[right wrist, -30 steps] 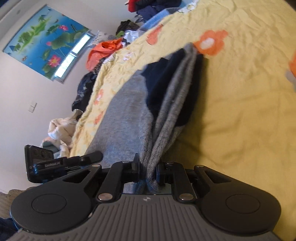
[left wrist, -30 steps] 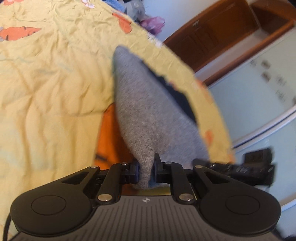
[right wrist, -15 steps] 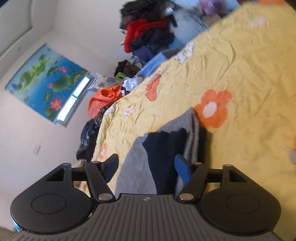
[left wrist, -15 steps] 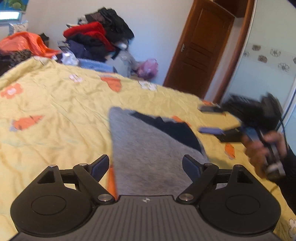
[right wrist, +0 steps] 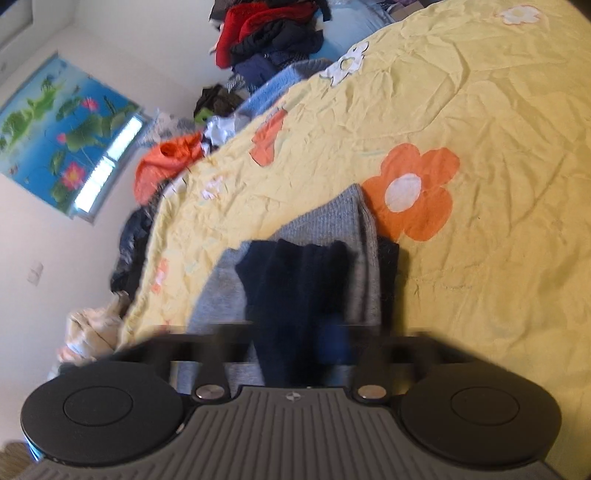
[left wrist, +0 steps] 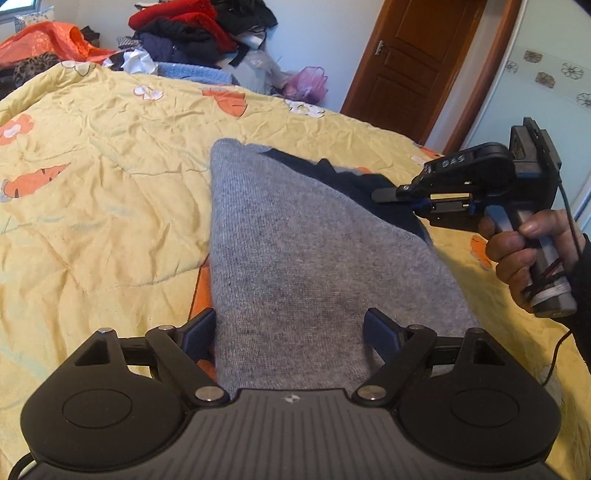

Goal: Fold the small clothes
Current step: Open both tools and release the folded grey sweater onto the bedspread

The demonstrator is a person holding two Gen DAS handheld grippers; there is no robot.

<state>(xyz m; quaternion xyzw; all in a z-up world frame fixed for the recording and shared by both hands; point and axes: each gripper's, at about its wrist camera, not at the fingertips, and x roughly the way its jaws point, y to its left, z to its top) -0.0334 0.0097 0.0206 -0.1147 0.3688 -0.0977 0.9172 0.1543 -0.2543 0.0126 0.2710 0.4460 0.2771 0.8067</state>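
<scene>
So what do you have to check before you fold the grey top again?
1. Grey top lying flat on the yellow quilt: ok.
2. Left gripper open, pads off the cloth: ok.
3. Right gripper shut and empty, seen from the left wrist view: ok.
4. Dark blue part tucked neatly under the grey: not ok, it sticks out.
5. Edges lined up on the far side: cannot tell.

You are working in a home bedroom: a bed under a crumpled yellow quilt with orange flowers (left wrist: 110,192) is filling the view, a heap of red and dark clothes (left wrist: 199,33) is lying beyond it, near a panelled brown wooden door (left wrist: 413,55).
</scene>
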